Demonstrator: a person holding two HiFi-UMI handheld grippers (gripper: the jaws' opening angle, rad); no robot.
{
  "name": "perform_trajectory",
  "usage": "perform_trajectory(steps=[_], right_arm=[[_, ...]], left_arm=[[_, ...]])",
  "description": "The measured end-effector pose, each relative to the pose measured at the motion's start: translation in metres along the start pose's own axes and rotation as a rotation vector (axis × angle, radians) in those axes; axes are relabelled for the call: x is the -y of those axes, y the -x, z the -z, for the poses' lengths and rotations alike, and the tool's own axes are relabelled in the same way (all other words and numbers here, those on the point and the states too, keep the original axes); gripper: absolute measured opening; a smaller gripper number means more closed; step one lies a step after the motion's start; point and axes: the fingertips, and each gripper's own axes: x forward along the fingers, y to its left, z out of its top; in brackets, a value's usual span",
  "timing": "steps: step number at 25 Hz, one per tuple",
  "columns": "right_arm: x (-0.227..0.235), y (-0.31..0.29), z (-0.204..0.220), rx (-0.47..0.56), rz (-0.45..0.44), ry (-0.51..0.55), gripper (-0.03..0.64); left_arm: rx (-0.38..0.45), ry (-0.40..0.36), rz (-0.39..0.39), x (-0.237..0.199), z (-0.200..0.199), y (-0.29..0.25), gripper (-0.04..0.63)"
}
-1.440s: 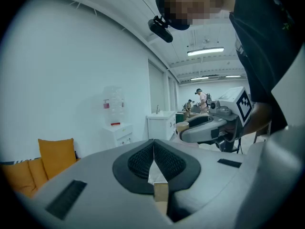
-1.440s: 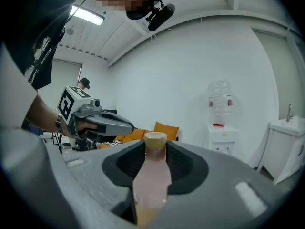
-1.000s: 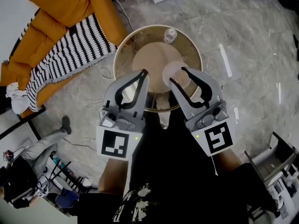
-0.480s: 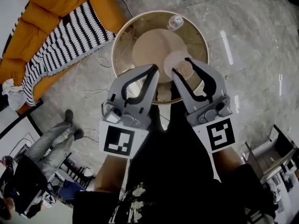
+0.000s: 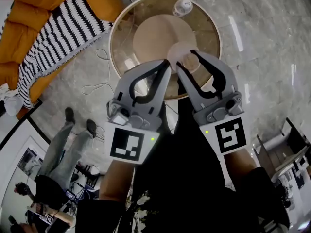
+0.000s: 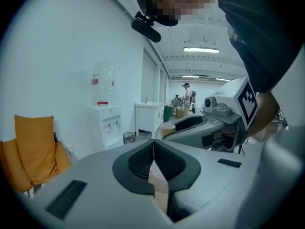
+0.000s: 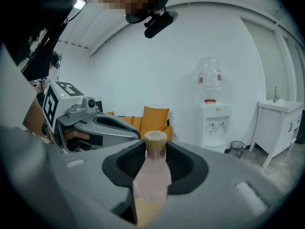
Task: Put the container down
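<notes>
My right hand-held gripper (image 5: 187, 64) is closed on the container (image 7: 152, 175), a pale see-through bottle w/ a beige cap; the pads press on both sides of its body. In the head view the container (image 5: 179, 52) hangs over the near part of the round worktop (image 5: 210, 27), approx. above the worktop's wooden middle disc. I judge it does not touch the top yet. My left hand-held gripper (image 5: 166, 64) is just beside it, jaws pressed together w/ nothing between them. One small clear thing (image 5: 183, 6) stands at the far side of the worktop, well apart from the container. So the task is maybe half done: the container is over the worktop, but lowering, releasing & pulling away are left.
</notes>
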Motion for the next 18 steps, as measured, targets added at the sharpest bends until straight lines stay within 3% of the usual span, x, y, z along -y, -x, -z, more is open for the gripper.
perform_trajectory(steps=[8, 18], right_arm=[[0.015, -0.038, 0.052, -0.048, 0.024, -0.018, 0.129], [0.018, -0.057, 0.097, -0.098, 0.051, -0.042, 0.129]], left_arm=[[-0.037, 0.024, 0.011, -0.022, 0.058, -0.028, 0.014], [-0.089, 0.058, 0.025, -0.031, 0.102, -0.041, 0.014]])
